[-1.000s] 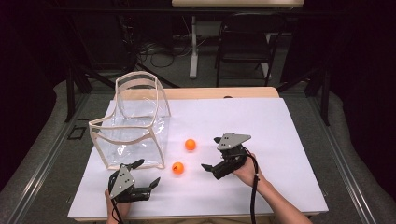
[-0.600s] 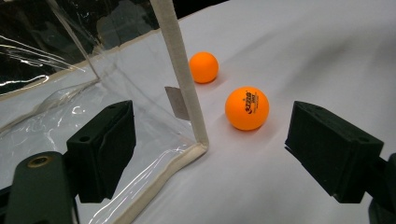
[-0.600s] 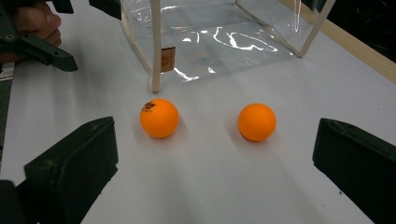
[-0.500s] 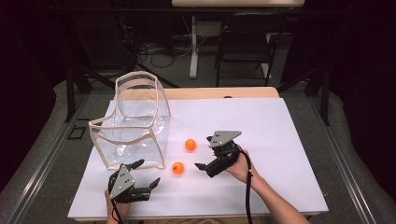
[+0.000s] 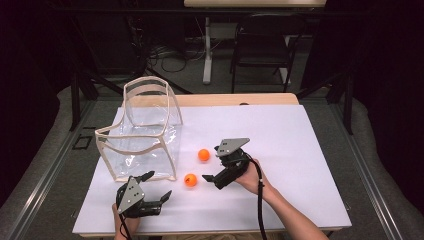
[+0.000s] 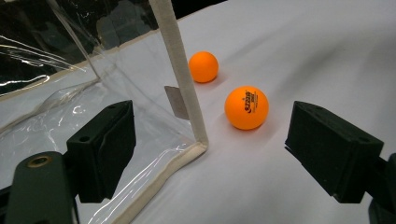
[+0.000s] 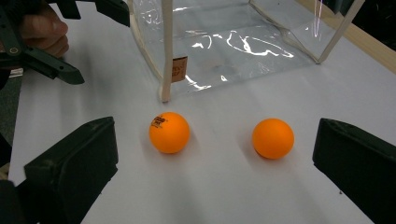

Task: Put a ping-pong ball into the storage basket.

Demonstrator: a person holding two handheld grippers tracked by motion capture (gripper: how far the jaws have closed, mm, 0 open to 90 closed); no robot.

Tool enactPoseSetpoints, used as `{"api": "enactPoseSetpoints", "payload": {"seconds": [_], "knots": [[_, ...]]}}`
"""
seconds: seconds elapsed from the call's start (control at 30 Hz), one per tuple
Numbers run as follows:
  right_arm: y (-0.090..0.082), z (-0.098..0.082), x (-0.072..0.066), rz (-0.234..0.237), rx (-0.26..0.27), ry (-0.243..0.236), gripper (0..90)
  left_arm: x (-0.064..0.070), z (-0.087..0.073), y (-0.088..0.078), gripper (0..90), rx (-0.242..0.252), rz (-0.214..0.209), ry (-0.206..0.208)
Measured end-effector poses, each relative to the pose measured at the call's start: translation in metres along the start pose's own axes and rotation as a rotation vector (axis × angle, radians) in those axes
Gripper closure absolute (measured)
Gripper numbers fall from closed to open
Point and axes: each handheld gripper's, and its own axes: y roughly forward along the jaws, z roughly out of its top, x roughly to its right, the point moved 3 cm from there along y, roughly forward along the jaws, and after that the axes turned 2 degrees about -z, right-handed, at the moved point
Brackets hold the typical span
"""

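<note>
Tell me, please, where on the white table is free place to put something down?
The widest bare patch of the white table runs from the right gripper to the right edge. The strip behind the two orange balls is free too. It is crowded between the clear bag and the left gripper.

1. You have a clear plastic bag (image 5: pixel 142 135) with cream trim standing open on the table's (image 5: pixel 310 150) left side — empty.
2. You have one orange ball (image 5: pixel 190 180) with dark print near the bag's front corner, resting on the white surface.
3. You have a second orange ball (image 5: pixel 203 155) — plain-looking — just beyond the first, apart from it.
</note>
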Motion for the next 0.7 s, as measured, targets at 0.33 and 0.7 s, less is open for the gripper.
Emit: {"api": "enactPoseSetpoints", "payload": {"seconds": [0.33, 0.7], "knots": [[0.018, 0.001, -0.003, 0.025, -0.023, 0.01, 0.0, -0.001, 0.0, 0.0, 15.8, 0.002, -0.003, -0.001], [0.035, 0.006, -0.01, 0.039, -0.039, -0.009, 0.0, -0.001, 0.0, -0.001, 15.8, 0.004, 0.005, 0.0]]}}
